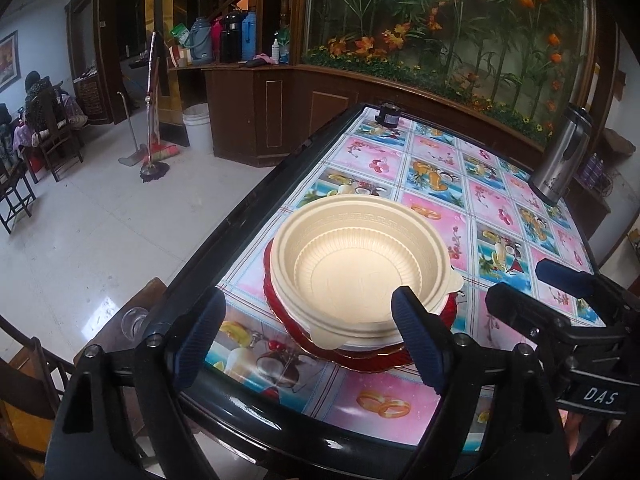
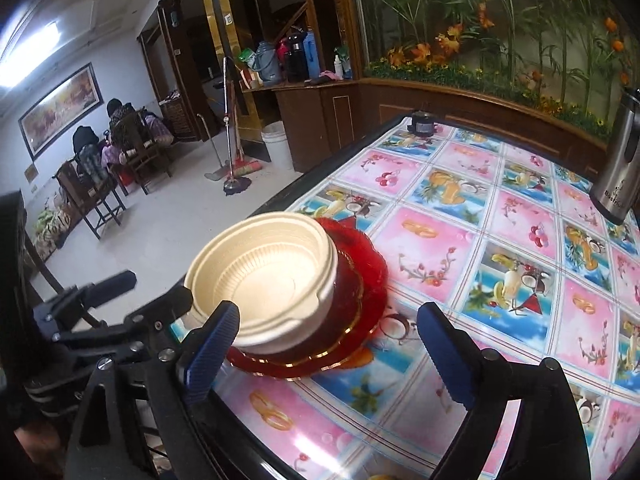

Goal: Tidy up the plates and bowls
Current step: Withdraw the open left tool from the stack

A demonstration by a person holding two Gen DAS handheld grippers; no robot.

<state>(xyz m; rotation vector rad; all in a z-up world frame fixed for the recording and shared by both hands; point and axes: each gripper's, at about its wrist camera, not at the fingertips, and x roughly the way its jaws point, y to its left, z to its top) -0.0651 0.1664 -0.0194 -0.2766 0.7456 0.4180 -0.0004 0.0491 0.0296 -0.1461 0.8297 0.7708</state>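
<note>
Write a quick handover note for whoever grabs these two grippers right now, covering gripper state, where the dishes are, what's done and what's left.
Left gripper: open, empty, near side of the stack.
Right gripper: open, empty, beside the stack.
Beige bowls sit nested on the red plates, one pile near the table's left edge.
Done: everything visible is stacked.
Left: nothing loose in view; the steel flask and small dark item at the far end look unrelated. Check outside the frame.

Both wrist views angled down, close, sharing bowl stack (image 1: 360,268) on table (image 1: 440,216)
</note>
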